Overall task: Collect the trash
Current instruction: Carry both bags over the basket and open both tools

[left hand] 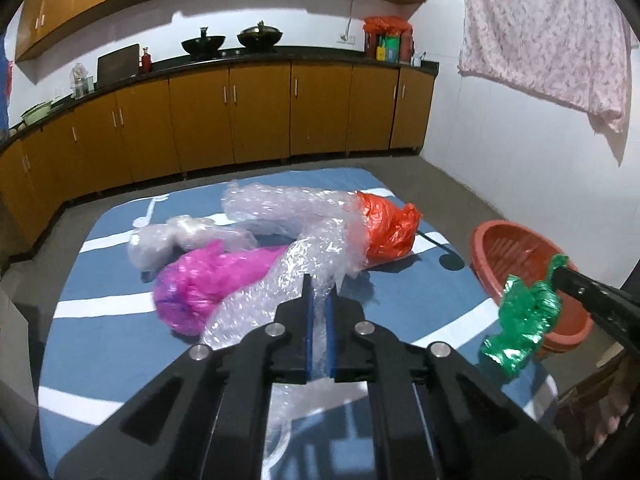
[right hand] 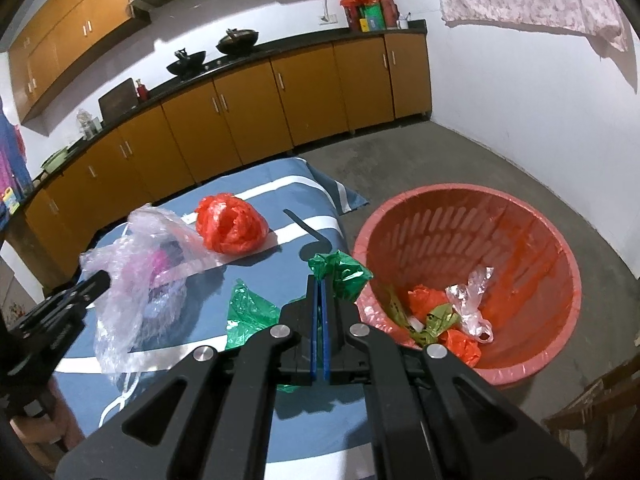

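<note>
Both wrist cams sit low and close over the blue striped cloth (left hand: 100,344), facing the kitchen cabinets (right hand: 248,120); both catch the red basket (right hand: 520,216).

two hand-held grippers, left (left hand: 319,292) and right (right hand: 320,292), one red basket (right hand: 520,216), one orange bag (left hand: 390,226), one magenta bag (left hand: 208,280), one green bag (left hand: 520,320), two black woks (left hand: 203,45) (left hand: 260,36) on the worktop (left hand: 248,58), one red bottle (left hand: 145,60)
</note>
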Tool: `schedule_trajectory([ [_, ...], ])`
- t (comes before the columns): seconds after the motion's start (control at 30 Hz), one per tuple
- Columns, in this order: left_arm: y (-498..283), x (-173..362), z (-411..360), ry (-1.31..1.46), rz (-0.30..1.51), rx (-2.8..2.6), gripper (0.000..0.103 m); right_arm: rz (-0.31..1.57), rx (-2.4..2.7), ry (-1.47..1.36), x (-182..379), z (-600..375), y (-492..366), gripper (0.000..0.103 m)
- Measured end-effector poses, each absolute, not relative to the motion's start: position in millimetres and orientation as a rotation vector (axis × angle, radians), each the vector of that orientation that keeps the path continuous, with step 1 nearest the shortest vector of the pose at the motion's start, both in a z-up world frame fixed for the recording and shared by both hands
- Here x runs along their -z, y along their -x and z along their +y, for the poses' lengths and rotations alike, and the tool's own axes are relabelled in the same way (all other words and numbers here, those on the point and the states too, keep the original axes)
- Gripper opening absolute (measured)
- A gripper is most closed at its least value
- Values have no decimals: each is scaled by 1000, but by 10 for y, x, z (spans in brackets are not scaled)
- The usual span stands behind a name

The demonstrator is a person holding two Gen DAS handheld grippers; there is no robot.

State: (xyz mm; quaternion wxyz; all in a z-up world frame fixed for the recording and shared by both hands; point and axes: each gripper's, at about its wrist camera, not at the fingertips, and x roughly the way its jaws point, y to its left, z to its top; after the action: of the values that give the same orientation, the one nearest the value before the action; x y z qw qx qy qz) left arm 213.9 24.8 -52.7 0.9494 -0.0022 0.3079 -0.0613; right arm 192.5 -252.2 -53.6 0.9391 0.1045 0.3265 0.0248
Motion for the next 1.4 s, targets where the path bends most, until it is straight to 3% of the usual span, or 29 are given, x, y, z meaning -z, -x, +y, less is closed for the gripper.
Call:
schedule_trajectory([
  [0.57,-1579,-158,433,66,502,167,7,561,-59,-207,168,-2546,-1623,2],
  [1.1,-1466,-497,-91,82,447,328,7,514,94,-204,118,-3071,-1449,2],
  [1.4,-1678,-445,-841,64,454,477,7,504,247,-214,136,-3561,-1442,2],
])
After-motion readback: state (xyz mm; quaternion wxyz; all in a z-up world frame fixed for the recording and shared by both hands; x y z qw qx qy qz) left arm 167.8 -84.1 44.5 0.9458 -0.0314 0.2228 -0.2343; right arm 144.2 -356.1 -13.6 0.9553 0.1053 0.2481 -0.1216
